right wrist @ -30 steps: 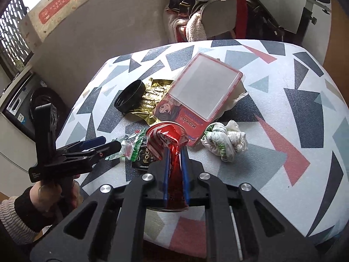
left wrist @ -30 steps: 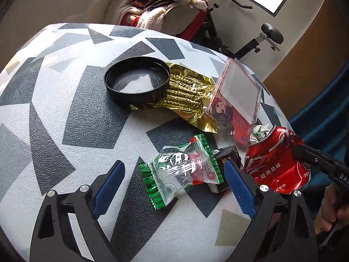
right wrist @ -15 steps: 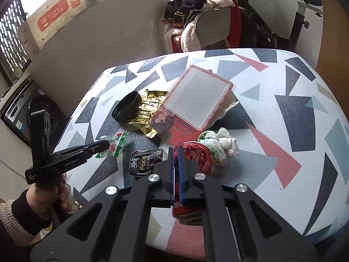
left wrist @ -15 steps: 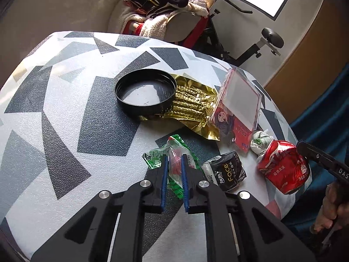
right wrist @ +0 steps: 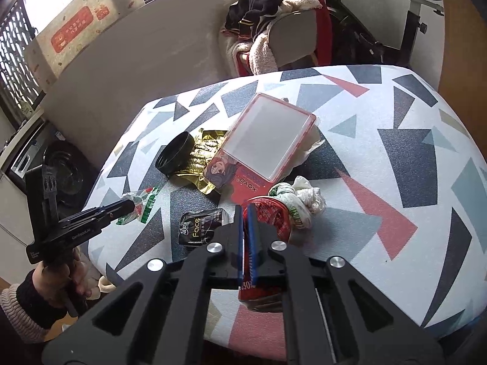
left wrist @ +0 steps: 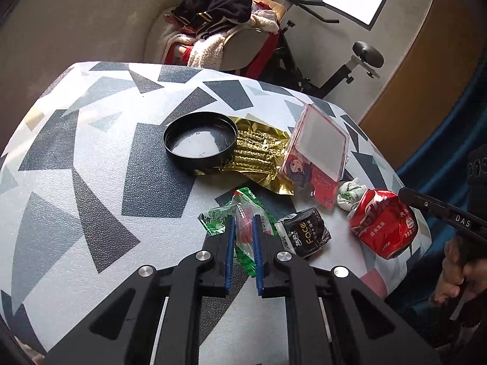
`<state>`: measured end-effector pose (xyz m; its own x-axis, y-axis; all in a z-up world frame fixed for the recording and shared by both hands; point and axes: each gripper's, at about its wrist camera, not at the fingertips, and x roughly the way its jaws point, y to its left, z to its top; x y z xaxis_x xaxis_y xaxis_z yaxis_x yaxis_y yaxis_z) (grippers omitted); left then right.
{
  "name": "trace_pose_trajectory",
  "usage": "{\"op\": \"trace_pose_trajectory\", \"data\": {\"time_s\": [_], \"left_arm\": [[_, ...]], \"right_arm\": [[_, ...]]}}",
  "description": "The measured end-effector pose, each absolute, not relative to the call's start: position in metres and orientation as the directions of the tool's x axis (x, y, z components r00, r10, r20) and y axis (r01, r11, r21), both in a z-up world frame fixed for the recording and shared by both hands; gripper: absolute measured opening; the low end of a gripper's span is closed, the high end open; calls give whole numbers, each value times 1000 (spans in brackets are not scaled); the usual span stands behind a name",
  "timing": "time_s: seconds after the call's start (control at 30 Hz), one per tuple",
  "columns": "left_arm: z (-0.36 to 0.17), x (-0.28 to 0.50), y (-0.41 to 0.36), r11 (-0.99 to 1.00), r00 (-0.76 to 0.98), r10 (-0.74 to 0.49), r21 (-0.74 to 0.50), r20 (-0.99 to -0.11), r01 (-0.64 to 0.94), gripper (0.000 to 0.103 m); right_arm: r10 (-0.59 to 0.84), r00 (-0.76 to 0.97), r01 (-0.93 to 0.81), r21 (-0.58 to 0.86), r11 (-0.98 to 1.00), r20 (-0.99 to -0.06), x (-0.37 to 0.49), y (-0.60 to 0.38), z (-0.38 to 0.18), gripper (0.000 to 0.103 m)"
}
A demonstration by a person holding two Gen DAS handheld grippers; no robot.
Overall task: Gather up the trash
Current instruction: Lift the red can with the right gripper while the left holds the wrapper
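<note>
Blue-padded jaws of the left gripper (left wrist: 242,237) are clamped narrow on a clear candy wrapper with green ends (left wrist: 240,213), near the table's near edge. The right gripper (right wrist: 245,237) is pinched tight on the wall of a crushed red soda can (left wrist: 383,223), at the table's (left wrist: 91,158) near edge toward its right corner. Between wrapper and can lies a black sachet (left wrist: 304,235), apart from both. Just beyond the can, touching it, sits a crumpled white-and-green wad (right wrist: 299,200). Farther in, toward the table's middle, a red-rimmed clear box (left wrist: 316,149) lies tilted, overlapping a gold foil packet (left wrist: 258,152); a round black lid (left wrist: 199,141), rim up, rests on the foil's left part. Beyond the far edge stands a chair heaped with clothes (left wrist: 219,27), with an exercise bike (left wrist: 350,64) beside it. A hand (right wrist: 57,276) in a dark cuff grips the left gripper's handle.
</note>
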<state>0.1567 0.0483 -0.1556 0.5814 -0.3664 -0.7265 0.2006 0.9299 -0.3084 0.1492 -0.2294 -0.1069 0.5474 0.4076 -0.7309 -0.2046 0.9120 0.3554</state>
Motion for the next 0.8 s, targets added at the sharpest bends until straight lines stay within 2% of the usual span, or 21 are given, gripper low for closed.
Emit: {"op": "trace_pose_trajectory", "data": {"time_s": [0.3, 0.6, 0.8], "left_arm": [[-155, 151, 47, 927, 587, -374, -312, -718, 208, 11], [-149, 143, 44, 922, 594, -385, -315, -706, 224, 11], [-147, 138, 41, 921, 595, -388, -312, -704, 232, 11]], "right_arm": [[395, 540, -218, 330, 919, -743, 135, -232, -106, 8], [355, 508, -169, 313, 935, -785, 128, -237, -134, 15], [335, 471, -148, 302, 942, -816, 133, -242, -145, 14]]}}
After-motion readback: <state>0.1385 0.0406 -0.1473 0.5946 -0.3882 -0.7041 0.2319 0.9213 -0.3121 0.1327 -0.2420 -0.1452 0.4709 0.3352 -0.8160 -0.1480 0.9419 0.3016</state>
